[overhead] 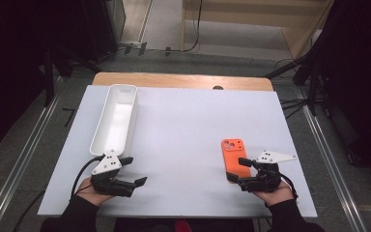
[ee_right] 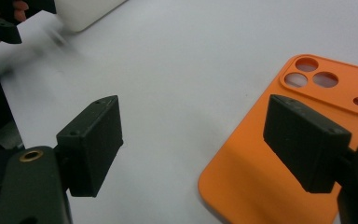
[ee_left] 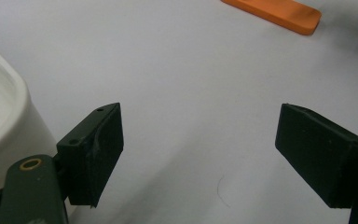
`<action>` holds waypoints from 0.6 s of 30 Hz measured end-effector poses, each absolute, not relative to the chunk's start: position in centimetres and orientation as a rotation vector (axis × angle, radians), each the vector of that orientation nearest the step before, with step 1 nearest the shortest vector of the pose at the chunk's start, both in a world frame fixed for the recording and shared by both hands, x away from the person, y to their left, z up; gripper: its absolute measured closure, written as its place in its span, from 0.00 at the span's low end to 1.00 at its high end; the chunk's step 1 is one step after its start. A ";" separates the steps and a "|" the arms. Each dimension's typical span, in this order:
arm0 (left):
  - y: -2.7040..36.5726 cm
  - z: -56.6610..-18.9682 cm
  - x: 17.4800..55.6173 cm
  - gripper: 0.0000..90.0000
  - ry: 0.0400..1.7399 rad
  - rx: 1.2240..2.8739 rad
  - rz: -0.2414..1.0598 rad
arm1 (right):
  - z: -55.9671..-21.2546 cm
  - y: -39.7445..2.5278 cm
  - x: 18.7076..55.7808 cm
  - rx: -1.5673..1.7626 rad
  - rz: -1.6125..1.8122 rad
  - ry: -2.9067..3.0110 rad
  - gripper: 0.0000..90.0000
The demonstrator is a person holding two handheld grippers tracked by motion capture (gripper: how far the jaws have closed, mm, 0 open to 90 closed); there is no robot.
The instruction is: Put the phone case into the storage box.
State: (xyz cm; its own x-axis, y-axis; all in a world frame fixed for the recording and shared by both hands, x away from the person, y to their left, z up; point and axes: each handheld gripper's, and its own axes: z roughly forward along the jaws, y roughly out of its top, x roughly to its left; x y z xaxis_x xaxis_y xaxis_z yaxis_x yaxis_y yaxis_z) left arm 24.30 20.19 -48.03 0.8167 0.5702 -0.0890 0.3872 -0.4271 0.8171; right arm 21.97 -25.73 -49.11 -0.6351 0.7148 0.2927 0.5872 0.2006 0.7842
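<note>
— Where does the phone case (overhead: 235, 157) lie from each hand?

— It lies flat on the white bench (overhead: 183, 130), right of centre, its long axis running away from the person, with the camera holes at the far end. The right hand-held gripper (overhead: 242, 170) is at its near end, pointing leftward across the bench; in the right gripper view one black jaw hangs over the orange case (ee_right: 261, 158) and the other over bare bench, so the near left edge sits between them (I can't tell whether either jaw touches it).

— And that one is released?

— Yes, jaws spread wide, grasping nothing. The left hand-held gripper (overhead: 135, 171) is spread and empty too, just beside the near end of the white tray (overhead: 118, 116), well apart from the case.

— So which hand takes it?

— The right, I'd judge: it's much nearer, and closing across the narrow width looks workable.
</note>
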 end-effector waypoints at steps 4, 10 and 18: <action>20.2 -48.0 24.3 0.17 0.698 2.072 0.241 | -49.1 -25.6 21.9 1.272 1.404 2.339 0.20; 20.2 -48.0 24.3 0.17 0.699 2.072 0.243 | -49.2 -25.6 22.0 1.271 1.407 2.340 0.20; 20.1 -48.1 24.4 0.17 0.692 2.083 0.242 | -49.2 -25.6 21.9 1.276 1.408 2.342 0.20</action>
